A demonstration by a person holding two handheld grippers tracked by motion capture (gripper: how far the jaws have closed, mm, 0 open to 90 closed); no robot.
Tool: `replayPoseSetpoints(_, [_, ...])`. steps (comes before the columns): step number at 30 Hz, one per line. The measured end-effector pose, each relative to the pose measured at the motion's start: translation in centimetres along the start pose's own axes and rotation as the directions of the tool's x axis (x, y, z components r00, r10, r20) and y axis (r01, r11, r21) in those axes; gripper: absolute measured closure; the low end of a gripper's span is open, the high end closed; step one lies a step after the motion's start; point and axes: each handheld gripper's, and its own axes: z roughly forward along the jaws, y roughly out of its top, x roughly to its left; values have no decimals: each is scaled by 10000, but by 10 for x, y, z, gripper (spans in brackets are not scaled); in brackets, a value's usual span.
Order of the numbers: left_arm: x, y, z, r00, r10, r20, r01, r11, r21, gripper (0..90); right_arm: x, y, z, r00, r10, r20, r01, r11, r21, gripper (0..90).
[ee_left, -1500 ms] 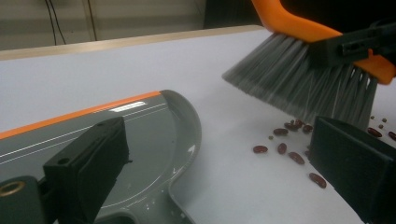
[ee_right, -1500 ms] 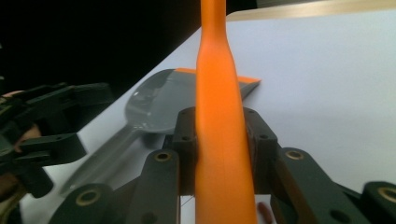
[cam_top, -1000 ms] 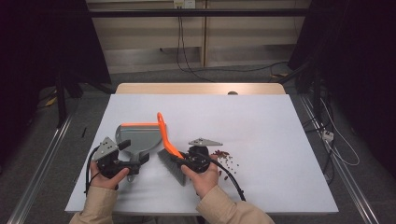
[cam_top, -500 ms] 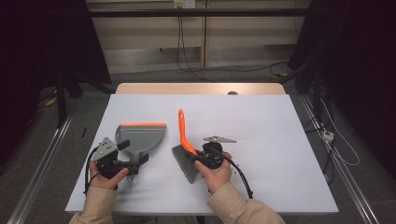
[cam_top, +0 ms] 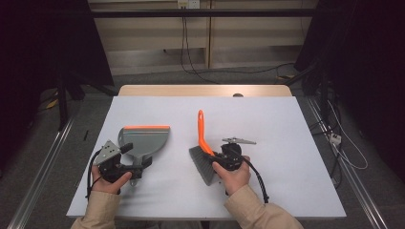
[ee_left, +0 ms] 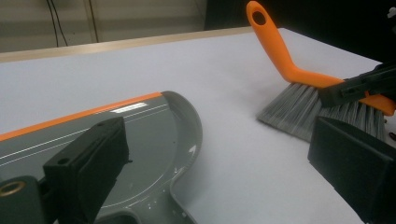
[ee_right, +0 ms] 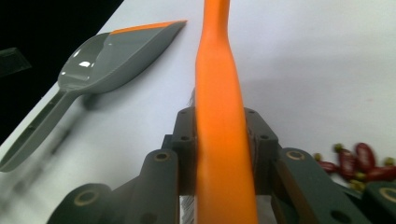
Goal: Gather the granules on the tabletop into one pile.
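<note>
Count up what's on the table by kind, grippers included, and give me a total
Grippers: 2, left gripper and right gripper
Brushes: 1, brush
Dustpans: 1, dustpan
Piles of red and green bits: 1, pile, individual bits too blurred to count
Total: 5

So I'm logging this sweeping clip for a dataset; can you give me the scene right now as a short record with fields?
surface: white table
right claw: shut on the brush, gripping its orange handle
brush pose: grey bristles on the table, handle pointing away from the person
left claw: at the dustpan handle; grip cannot be told
dustpan: grey with an orange front edge, lying flat, left of the brush and apart from it
debris: small red and green bits on the table beside the right claw
</note>
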Motion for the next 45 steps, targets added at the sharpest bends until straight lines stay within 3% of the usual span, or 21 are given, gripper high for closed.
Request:
replayPoseSetpoints(30, [-1, 1, -1, 10000, 18, -39, -18, 10000, -24, 49, -36, 1, -29, 9971, 386, 657, -370, 9990, -266, 703])
replayPoseSetpoints(39, [-1, 1, 0, 10000, -3, -44, 3, 10000, -25, 49, -42, 2, -35, 9962, 524, 693, -501, 9982, -342, 703])
replayPoseSetpoints(45, [-1, 0, 1, 10000, 9, -11, -9, 10000, 34, 49, -43, 2, -35, 9950, 897, 449, -880, 9954, -389, 705])
